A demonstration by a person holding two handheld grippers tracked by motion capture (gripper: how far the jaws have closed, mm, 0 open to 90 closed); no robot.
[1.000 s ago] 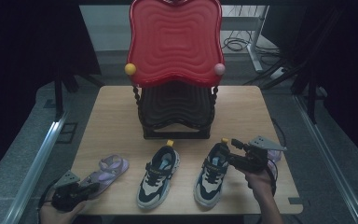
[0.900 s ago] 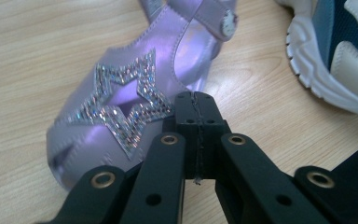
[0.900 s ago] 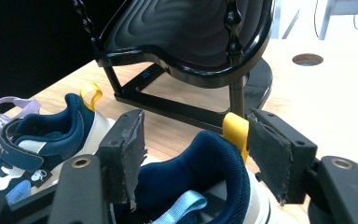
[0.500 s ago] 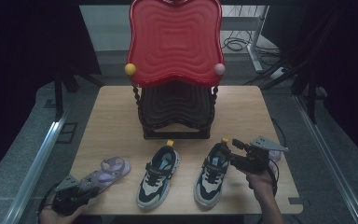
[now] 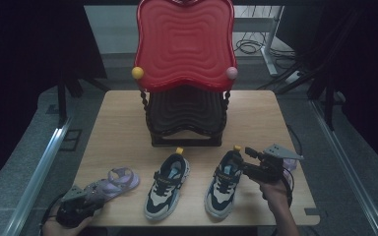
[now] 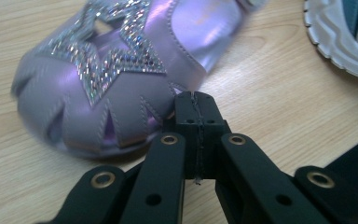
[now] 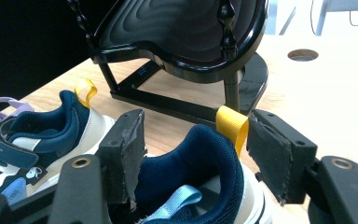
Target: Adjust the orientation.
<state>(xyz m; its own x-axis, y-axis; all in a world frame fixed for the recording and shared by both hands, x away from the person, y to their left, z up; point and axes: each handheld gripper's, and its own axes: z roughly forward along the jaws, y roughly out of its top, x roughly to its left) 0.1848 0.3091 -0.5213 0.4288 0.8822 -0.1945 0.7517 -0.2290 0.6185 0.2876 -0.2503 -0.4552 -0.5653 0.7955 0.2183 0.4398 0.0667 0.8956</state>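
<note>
A purple sandal with a glittery star lies at the table's front left. My left gripper is shut, and its tips touch the sandal's toe edge with nothing seen between them. Two navy and white sneakers stand side by side, the left sneaker and the right sneaker. My right gripper is open. Its jaws stand on either side of the right sneaker's heel, close to the yellow pull tab, without pressing on it.
A tiered rack with a red top shelf and black lower shelves stands at the back middle of the wooden table. Its black base is just beyond the sneakers. The tabletop has a round hole.
The left gripper has drawn back slightly toward the table's front edge at the sandal's toe. The right gripper and the sneakers have stayed put.
</note>
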